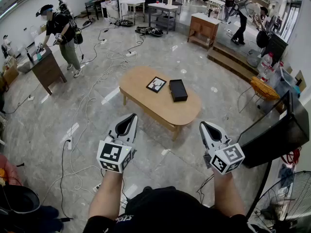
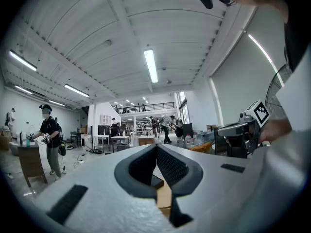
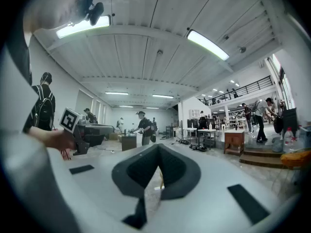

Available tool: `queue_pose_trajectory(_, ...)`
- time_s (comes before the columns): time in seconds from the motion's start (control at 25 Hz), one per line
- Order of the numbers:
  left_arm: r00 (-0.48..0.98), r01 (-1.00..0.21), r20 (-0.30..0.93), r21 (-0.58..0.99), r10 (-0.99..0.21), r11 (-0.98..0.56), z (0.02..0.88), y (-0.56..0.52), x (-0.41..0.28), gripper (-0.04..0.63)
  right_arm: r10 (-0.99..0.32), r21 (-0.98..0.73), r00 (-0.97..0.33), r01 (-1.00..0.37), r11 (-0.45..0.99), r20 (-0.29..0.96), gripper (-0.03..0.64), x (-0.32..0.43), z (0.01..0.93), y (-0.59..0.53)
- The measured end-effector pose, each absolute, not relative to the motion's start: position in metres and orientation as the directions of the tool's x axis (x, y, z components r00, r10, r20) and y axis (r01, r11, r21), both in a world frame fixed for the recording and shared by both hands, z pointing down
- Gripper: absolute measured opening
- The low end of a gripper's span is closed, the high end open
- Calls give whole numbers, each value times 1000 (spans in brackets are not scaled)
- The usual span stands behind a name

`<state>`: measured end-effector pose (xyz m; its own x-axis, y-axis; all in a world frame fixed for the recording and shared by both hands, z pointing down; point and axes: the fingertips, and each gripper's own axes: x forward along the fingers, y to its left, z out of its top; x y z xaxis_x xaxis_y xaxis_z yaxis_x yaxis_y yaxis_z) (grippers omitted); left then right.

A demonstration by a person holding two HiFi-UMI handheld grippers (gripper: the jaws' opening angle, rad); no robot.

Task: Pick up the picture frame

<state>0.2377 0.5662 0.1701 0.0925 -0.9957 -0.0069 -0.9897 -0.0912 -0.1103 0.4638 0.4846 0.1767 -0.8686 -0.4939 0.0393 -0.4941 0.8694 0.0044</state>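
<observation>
Jaws closed and empty, the left gripper [image 1: 131,116] and right gripper [image 1: 203,124] hang short of the bench [image 1: 141,76] bearing the picture frame [image 1: 156,84] beside seemingly 1 black box [image 1: 178,90].

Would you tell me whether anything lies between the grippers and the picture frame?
Nothing visible blocks the left gripper: only floor and bare table lead to the picture frame. The black box lies just right of the frame, close beside the right gripper's line to it.

Black box [image 1: 178,90] just beside picture frame [image 1: 156,84]
</observation>
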Motion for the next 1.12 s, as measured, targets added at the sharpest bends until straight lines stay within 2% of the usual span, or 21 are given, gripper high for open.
queue_pose_trajectory(0.48, 109, -990, 15, -83, -994, -110, 186, 597, 195, 9, -463, -25, -884, -465, 885, 59, 3, 416, 186, 514)
queue_pose_trajectory(0.76, 114, -992, 35, -45, -993, -115, 207, 618, 166, 9, -379, -111, -916, -393, 913, 129, 5, 378, 224, 547)
queue_pose_trajectory(1.12, 76, -997, 57, 6, -995, -76, 216, 600, 125, 9, -314, -116, -935, -334, 935, 164, 5, 336, 237, 529)
